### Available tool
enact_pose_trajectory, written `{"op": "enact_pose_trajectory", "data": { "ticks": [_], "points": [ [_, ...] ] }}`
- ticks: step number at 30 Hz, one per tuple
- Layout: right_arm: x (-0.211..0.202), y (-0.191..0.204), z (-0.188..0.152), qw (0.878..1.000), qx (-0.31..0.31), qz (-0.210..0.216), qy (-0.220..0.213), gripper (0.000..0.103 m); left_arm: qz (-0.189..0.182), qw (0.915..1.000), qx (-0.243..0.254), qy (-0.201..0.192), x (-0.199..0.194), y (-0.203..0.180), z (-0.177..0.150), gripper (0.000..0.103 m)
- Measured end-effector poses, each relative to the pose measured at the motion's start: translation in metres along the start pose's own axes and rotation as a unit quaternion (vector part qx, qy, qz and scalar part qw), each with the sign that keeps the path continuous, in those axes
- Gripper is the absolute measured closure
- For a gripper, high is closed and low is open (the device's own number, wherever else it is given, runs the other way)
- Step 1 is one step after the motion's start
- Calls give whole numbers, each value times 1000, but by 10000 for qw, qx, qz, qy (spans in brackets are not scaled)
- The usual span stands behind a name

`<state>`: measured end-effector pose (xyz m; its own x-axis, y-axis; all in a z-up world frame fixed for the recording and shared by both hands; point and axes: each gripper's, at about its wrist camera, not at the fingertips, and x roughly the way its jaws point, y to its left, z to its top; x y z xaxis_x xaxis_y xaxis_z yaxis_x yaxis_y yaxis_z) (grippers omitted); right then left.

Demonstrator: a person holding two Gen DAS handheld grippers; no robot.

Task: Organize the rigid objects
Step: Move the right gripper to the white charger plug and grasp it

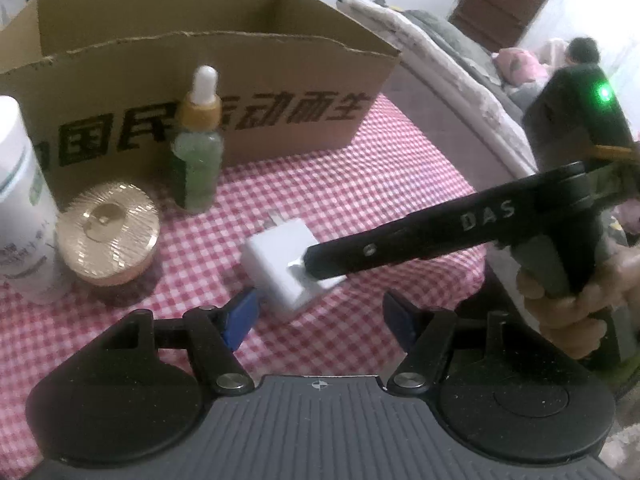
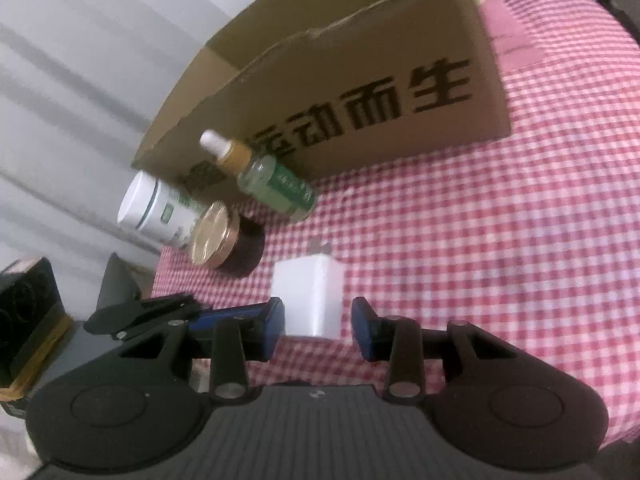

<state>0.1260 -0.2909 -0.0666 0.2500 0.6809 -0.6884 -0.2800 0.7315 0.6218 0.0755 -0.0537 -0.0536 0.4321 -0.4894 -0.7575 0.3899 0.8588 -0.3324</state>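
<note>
A white plug adapter (image 1: 280,270) lies on the red checked cloth; it also shows in the right wrist view (image 2: 308,296). My right gripper (image 2: 318,330) is open, its blue pads on either side of the adapter's near end with gaps showing. In the left wrist view its black finger (image 1: 400,246) reaches over the adapter from the right. My left gripper (image 1: 320,320) is open and empty, just in front of the adapter. A green dropper bottle (image 1: 198,152), a gold-lidded jar (image 1: 106,236) and a white tub (image 1: 20,208) stand before an open cardboard box (image 1: 280,92).
The box (image 2: 360,92) stands at the back of the cloth-covered table (image 2: 500,240). The table's left edge drops off beside the jar (image 2: 212,240), with a dark box (image 2: 28,312) below. A bed with grey bedding (image 1: 448,44) lies to the right.
</note>
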Motion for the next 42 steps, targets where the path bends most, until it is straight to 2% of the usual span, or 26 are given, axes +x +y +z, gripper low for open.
{"op": "enact_pose_trajectory", "data": {
  "ticks": [7,12,15,21,24,27,42],
  "points": [
    [5,-13,15,9994,265,216,-2,61,142,9996,-201,110,11,6,12,38],
    [17,-5,22,9994,130,297,71,60,257,9996,-111,58,20,5,17,42],
    [19,-2,22,9995,71,287,65,59,248,9996,-146,42,21,6,18,42],
    [16,0,12,9983,77,582,-10,56,417,9991,-109,-12,18,8,17,42],
    [15,3,10,9977,87,676,-66,57,502,9987,-103,-54,16,9,16,47],
    [16,4,9,9977,114,664,-99,57,556,9983,-140,-109,15,12,14,54],
    [22,-7,8,9951,746,625,-143,58,454,9978,-224,-422,2,12,8,57]
  ]
}}
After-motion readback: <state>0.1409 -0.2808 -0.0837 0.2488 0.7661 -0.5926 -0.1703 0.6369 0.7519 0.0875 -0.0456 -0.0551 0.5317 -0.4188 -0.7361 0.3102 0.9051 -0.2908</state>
